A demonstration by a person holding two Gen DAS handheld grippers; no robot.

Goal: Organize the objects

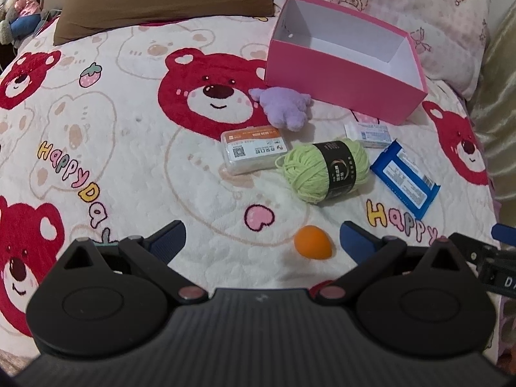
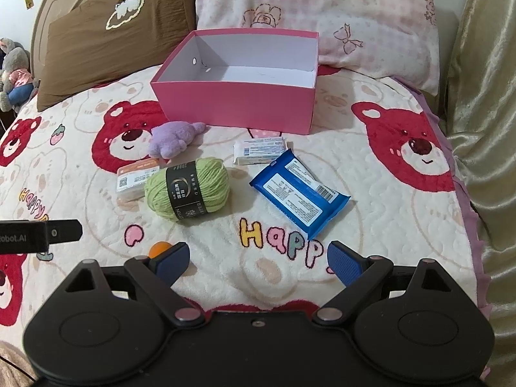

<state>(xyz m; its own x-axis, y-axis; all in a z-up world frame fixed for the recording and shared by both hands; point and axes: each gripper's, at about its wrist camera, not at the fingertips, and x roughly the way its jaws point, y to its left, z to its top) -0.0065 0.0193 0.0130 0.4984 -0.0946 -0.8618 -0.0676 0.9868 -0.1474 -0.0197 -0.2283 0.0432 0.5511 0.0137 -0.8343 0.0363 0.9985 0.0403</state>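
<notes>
So, from the left wrist, the left gripper (image 1: 262, 235) is spread wide with nothing in it. One orange egg-shaped sponge (image 1: 310, 241) sits on the bear blanket (image 1: 129, 148) between the fingers, close to the right one. Beyond the tips: one green yarn ball (image 1: 325, 169), one clear-wrapped pack (image 1: 253, 150), one purple plush (image 1: 283, 107), one white packet (image 1: 367, 133), one blue packet (image 1: 404, 180), then one empty pink box (image 1: 342, 80).

Right wrist: the right gripper (image 2: 259, 262) is also wide open and empty. Its left finger covers most of the sponge (image 2: 159, 246). The yarn (image 2: 187, 188) and blue packet (image 2: 298, 198) lie ahead, in front of the box (image 2: 238, 103). Two pillows, a brown pillow (image 2: 106, 42) and a pink pillow (image 2: 322, 9), lie behind.
</notes>
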